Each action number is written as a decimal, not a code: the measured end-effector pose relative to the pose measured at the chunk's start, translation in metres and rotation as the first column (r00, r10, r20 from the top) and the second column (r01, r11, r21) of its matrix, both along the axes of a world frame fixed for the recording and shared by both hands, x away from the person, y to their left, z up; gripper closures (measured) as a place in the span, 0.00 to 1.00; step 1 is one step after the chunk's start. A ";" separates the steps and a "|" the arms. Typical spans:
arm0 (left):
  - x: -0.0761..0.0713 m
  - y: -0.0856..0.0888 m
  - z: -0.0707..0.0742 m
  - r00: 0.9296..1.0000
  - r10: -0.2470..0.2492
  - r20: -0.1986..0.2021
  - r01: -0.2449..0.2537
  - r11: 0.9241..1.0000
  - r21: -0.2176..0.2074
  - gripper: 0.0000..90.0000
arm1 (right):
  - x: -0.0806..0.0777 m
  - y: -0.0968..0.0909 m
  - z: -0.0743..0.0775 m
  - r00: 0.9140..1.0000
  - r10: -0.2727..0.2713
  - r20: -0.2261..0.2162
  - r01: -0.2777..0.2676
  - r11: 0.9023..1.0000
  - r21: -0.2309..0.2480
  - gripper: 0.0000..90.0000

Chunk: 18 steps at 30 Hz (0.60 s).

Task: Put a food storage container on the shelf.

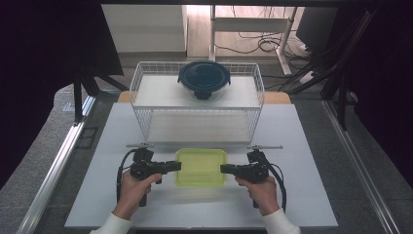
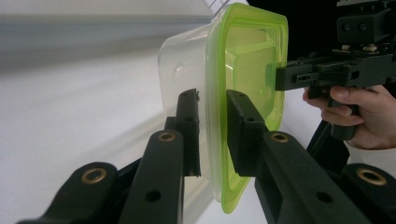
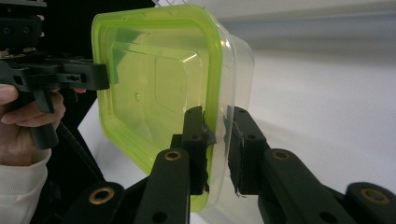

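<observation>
You have the box (image 1: 200, 167) held from both sides — your left claw (image 1: 173, 166) bites its left edge and your right claw (image 1: 226, 169) bites its right edge, so the box sits squarely between the two, out past each pair of jaws. In the left gripper view the left claw (image 2: 214, 122) is closed on the box (image 2: 243, 74): one jaw lies against the clear wall, the other against the green lid (image 2: 219, 154), with the lid's rim pinched in the narrow gap. In the right gripper view the right claw (image 3: 218, 135) grips the same way, jaws either side of the lid (image 3: 154, 84) rim and the clear wall of the box (image 3: 236, 70). Each of those views also shows your other hand's claw clamped on the far edge of the lid. Whether the box is touching the table (image 1: 302, 195) under it or hanging just above, the high view does not settle; it may be slightly raised. Beyond the claws, past the box, stands the wire rack (image 1: 141, 83), well apart from your jaws, and on its upper shelf sits a round bowl (image 1: 203, 79) with a dark lid — far from both claws.
</observation>
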<state>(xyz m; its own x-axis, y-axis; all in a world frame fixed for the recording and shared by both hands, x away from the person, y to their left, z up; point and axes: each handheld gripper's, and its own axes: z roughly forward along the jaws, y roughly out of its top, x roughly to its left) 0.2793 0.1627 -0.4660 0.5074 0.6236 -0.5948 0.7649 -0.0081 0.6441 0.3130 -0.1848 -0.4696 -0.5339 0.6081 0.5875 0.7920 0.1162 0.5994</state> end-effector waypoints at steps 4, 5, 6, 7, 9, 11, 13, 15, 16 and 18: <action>-0.004 0.000 0.007 1.000 0.003 0.026 -0.003 1.000 -0.001 0.85 | -0.003 0.000 0.008 1.000 0.003 0.026 -0.003 1.000 0.003 0.85; -0.005 0.000 0.009 0.999 0.000 0.035 0.000 1.000 0.002 0.85 | -0.006 0.000 0.013 0.999 0.004 0.037 -0.004 1.000 0.012 0.85; -0.007 0.001 0.014 0.999 0.003 0.049 -0.004 1.000 0.004 0.86 | -0.007 -0.001 0.016 0.999 0.007 0.045 -0.008 1.000 0.016 0.85; -0.008 0.002 0.016 0.998 0.004 0.056 -0.004 1.000 0.003 0.86 | -0.008 -0.001 0.019 0.999 0.010 0.051 -0.011 1.000 0.020 0.85; -0.011 0.002 0.020 0.998 0.005 0.068 -0.005 1.000 -0.001 0.86 | -0.010 0.000 0.024 0.998 0.014 0.069 -0.015 1.000 0.022 0.85; -0.012 0.002 0.022 0.997 0.005 0.075 -0.005 1.000 -0.001 0.86 | -0.013 0.000 0.028 0.996 0.016 0.082 -0.018 1.000 0.023 0.85; -0.014 0.002 0.024 0.996 0.006 0.085 -0.006 1.000 -0.004 0.86 | -0.014 0.000 0.032 0.995 0.021 0.094 -0.023 1.000 0.020 0.85; -0.015 0.002 0.027 0.996 0.004 0.093 -0.003 1.000 -0.005 0.86 | -0.015 -0.001 0.034 0.994 0.025 0.108 -0.027 0.999 0.018 0.85; -0.015 0.002 0.027 0.996 0.004 0.093 -0.003 1.000 -0.005 0.86 | -0.015 -0.001 0.034 0.994 0.025 0.108 -0.027 0.999 0.018 0.85; -0.017 0.002 0.031 0.994 0.002 0.107 -0.002 1.000 -0.002 0.86 | -0.017 -0.002 0.037 0.993 0.024 0.114 -0.027 0.999 0.021 0.85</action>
